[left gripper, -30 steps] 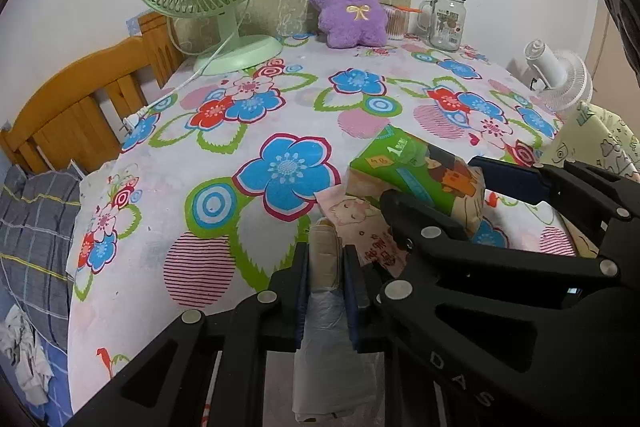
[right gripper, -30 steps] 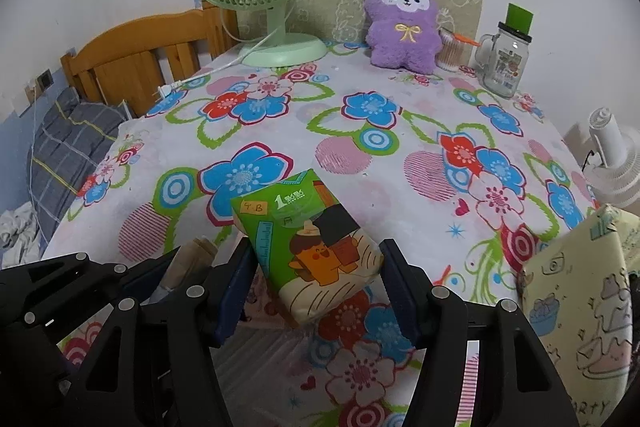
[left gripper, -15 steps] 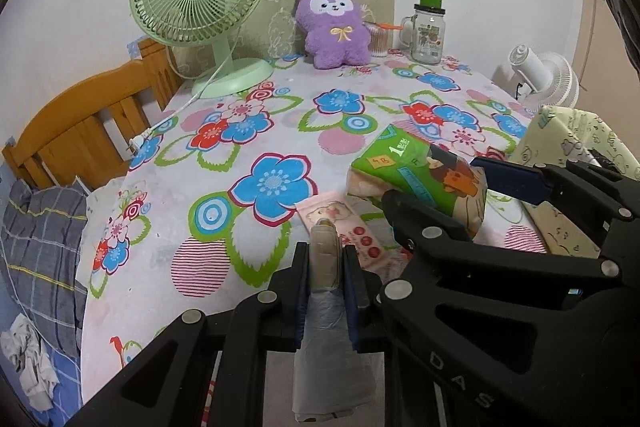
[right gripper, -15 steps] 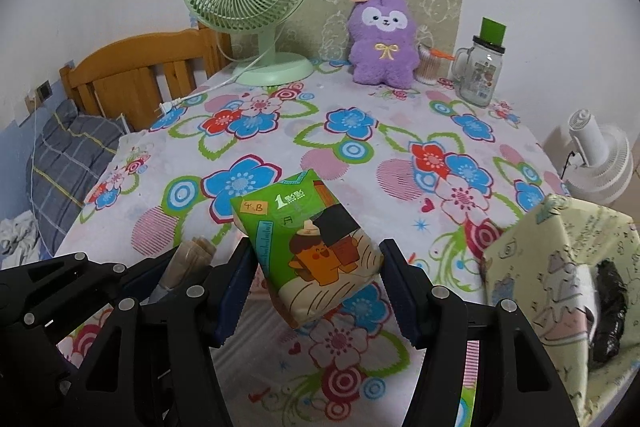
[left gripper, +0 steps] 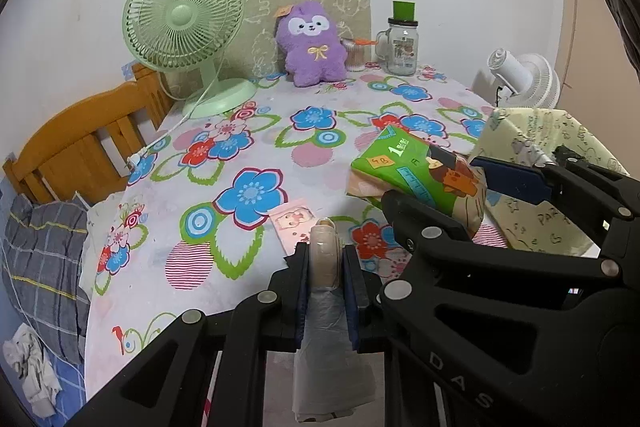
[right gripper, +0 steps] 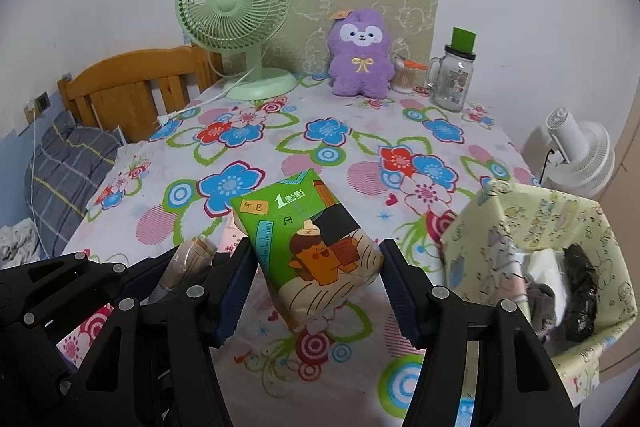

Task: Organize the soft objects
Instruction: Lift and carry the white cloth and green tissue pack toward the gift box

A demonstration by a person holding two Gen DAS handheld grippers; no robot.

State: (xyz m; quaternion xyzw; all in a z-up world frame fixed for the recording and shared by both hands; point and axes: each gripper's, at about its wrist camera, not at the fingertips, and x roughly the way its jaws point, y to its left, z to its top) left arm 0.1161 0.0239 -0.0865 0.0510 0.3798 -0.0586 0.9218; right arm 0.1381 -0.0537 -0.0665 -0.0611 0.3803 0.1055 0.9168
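The tissue pack (right gripper: pixel 310 247) was clamped crosswise by the right gripper (right gripper: pixel 316 287), the fabric bin (right gripper: pixel 560 227) just right; a roll (left gripper: pixel 325 247) was clamped by the left gripper (left gripper: pixel 325 283).

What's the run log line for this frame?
left tool: shut on beige rolled bag | right tool: shut on green tissue pack, off table | yellow paper bin: right, open
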